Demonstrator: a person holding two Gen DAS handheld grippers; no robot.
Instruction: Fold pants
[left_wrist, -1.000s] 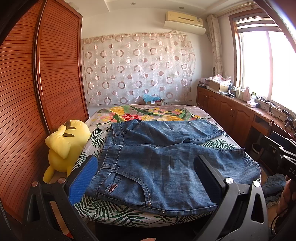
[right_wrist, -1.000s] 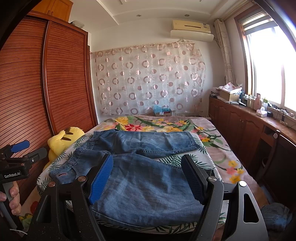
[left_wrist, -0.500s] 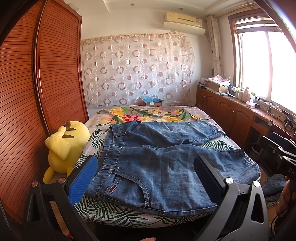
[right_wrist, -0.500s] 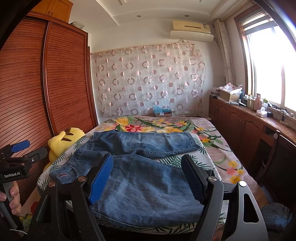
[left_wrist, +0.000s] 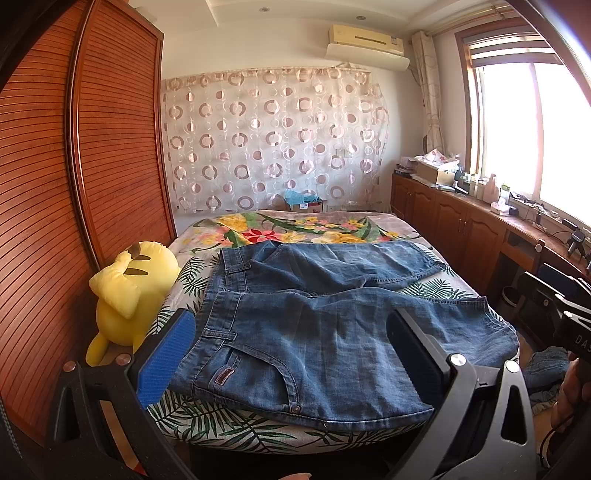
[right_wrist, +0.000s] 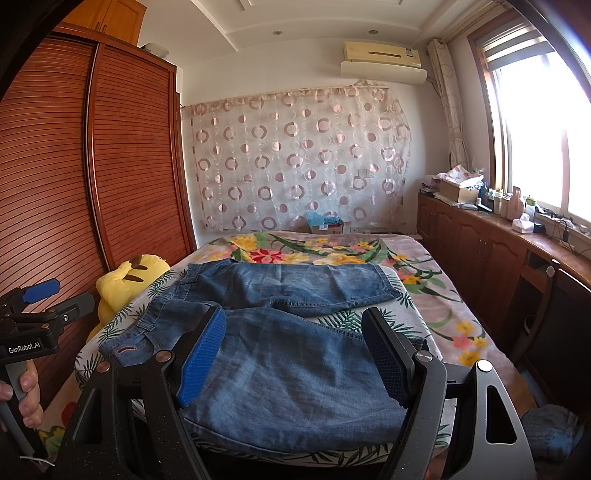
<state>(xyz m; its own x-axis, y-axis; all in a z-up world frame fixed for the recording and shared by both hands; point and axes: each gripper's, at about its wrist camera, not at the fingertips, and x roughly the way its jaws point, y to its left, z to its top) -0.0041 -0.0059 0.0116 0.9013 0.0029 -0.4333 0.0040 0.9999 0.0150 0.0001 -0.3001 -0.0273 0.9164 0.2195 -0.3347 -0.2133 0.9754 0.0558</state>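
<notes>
Blue denim pants (left_wrist: 317, 328) lie spread flat on the near end of the bed, waistband to the left, both legs running right, the far leg angled away. They also show in the right wrist view (right_wrist: 288, 354). My left gripper (left_wrist: 291, 354) is open and empty, held back above the bed's front edge near the waistband. My right gripper (right_wrist: 295, 350) is open and empty, above the near leg. The left gripper, in a hand, also shows at the left of the right wrist view (right_wrist: 40, 306).
The bed (left_wrist: 314, 229) has a floral cover. A yellow plush toy (left_wrist: 129, 291) sits at its left edge against the wooden wardrobe (left_wrist: 55, 184). Wooden cabinets (left_wrist: 461, 229) with clutter line the right wall. More denim clothing (right_wrist: 550, 424) lies on the floor at right.
</notes>
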